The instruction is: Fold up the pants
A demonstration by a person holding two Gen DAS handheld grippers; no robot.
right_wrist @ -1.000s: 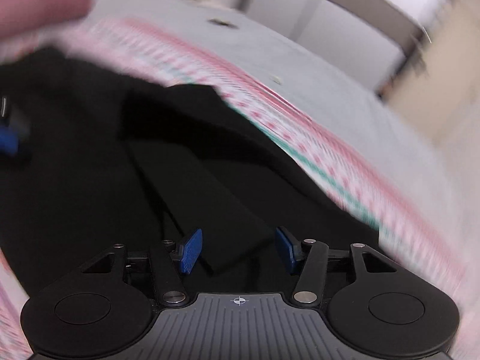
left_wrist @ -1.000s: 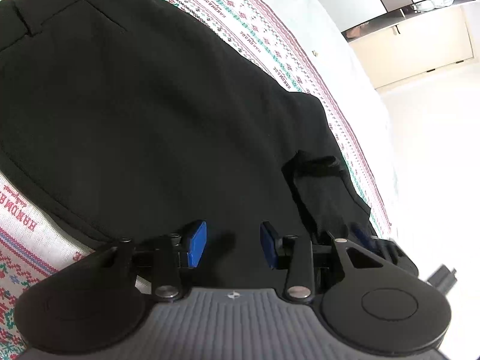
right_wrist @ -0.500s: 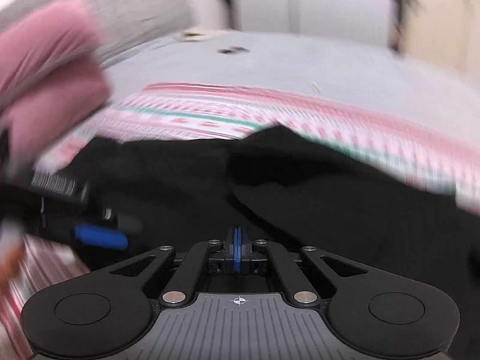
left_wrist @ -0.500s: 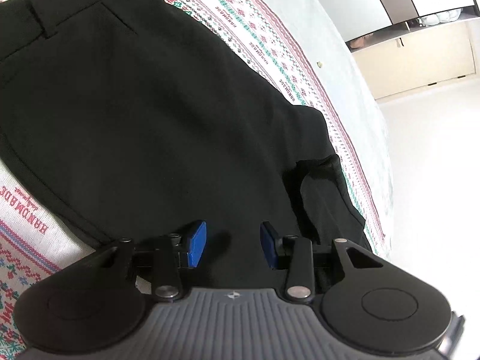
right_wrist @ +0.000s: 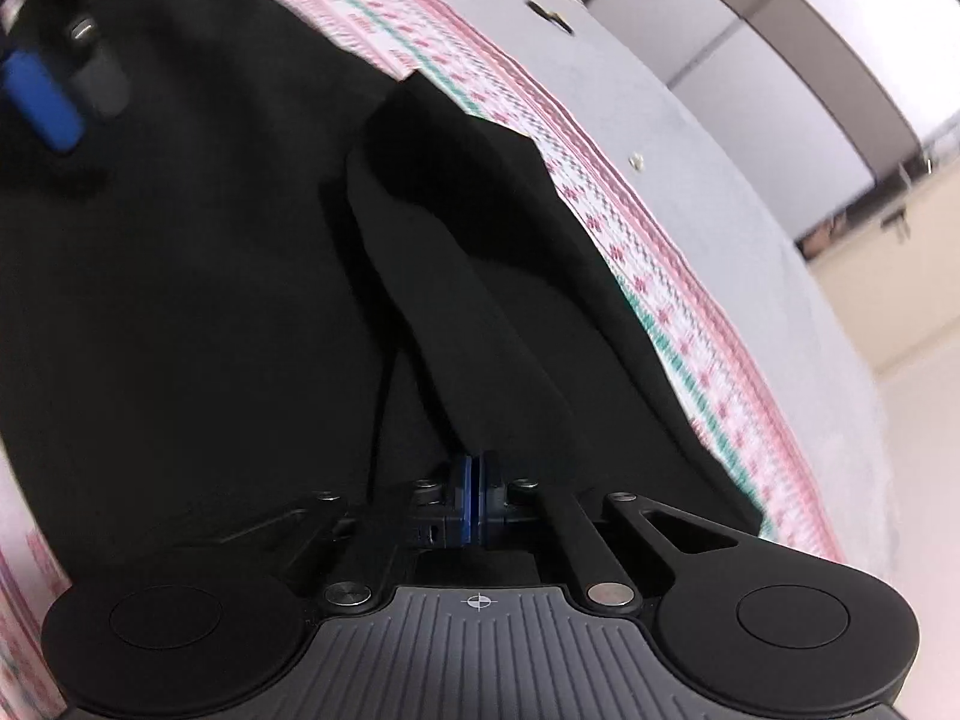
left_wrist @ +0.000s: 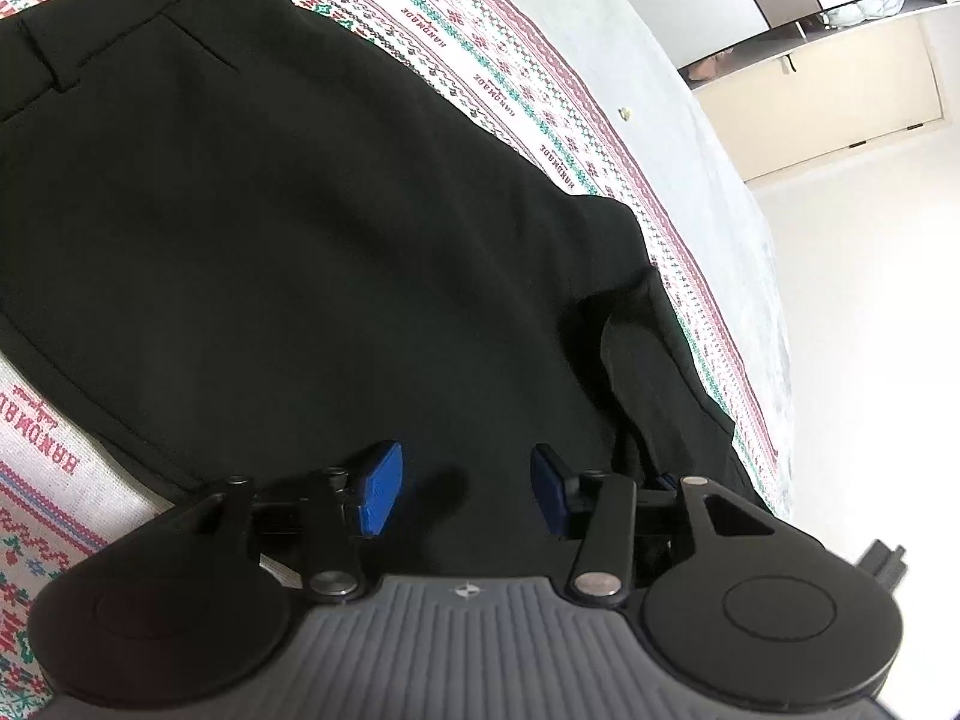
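Black pants (left_wrist: 300, 240) lie spread flat on a patterned cloth, waistband at the upper left. My left gripper (left_wrist: 462, 498) hovers low over the pants. Its jaws are opening, and only the flat fabric below shows in the gap between the blue pads. In the right wrist view, my right gripper (right_wrist: 474, 501) is shut, its pads pinching a fold of the pants (right_wrist: 480, 300) that rises from them as a ridge. That raised fold (left_wrist: 636, 360) also shows at the right in the left wrist view. One of the left gripper's blue pads (right_wrist: 42, 90) sits at the upper left of the right wrist view.
A red, green and white patterned cloth (left_wrist: 510, 78) lies under the pants on a grey surface (right_wrist: 690, 120). The surface's edge drops to a pale floor (left_wrist: 870, 300) on the right. Cabinets (left_wrist: 840, 90) stand beyond.
The right gripper went from open to shut, gripping a pants fold that now stands up as a ridge. The left gripper's pads stand slightly wider apart; that hand stayed in place.
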